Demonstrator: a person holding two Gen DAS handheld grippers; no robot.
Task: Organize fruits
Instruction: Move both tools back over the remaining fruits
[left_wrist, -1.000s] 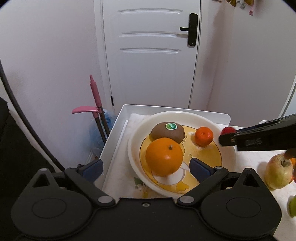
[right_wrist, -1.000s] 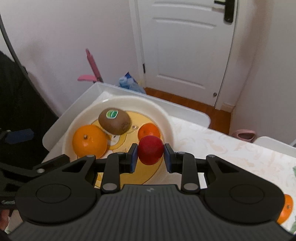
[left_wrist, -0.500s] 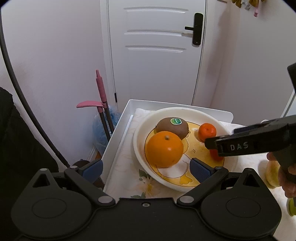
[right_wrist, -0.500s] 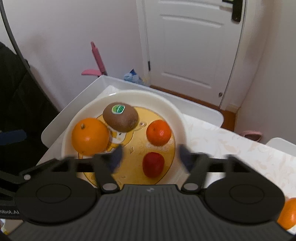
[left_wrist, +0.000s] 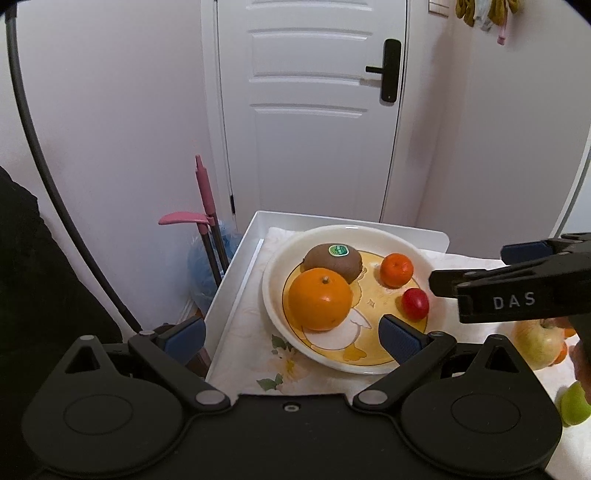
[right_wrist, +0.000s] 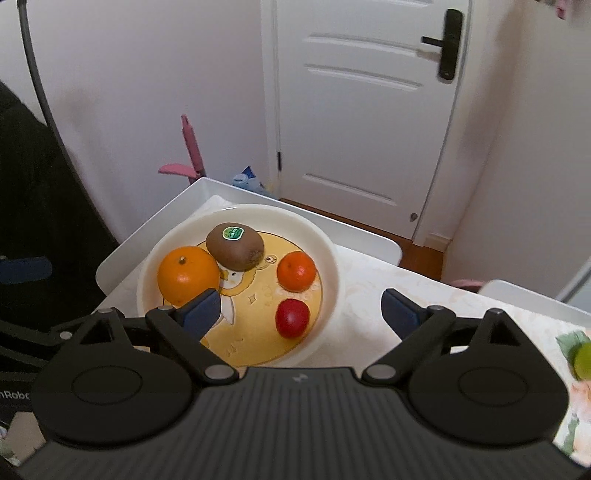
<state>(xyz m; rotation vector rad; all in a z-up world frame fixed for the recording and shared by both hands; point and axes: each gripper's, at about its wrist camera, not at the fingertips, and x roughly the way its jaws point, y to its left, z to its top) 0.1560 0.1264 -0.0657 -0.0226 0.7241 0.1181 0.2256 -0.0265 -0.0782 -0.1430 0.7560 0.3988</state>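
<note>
Plate (right_wrist: 332, 258) taken as landmark; it sat on the cloth-covered table (right_wrist: 369, 280), cream rim, yellow cartoon centre. On it: large orange (right_wrist: 188, 275) at the left side, kiwi (right_wrist: 235, 245) with green sticker touching the orange toward the far rim, small mandarin (right_wrist: 296, 270) right of centre, red fruit (right_wrist: 292, 318) on the near side just in front of the mandarin, apart from it. Right gripper (right_wrist: 301, 312) was above the plate's near edge, fingers spread wide and empty, red fruit lying free between them. Left gripper (left_wrist: 291, 334) sat at the plate's near-left rim, also spread wide, holding nothing. Off the plate to the right: an apple (left_wrist: 535, 343) and a green fruit (left_wrist: 574, 404).
</note>
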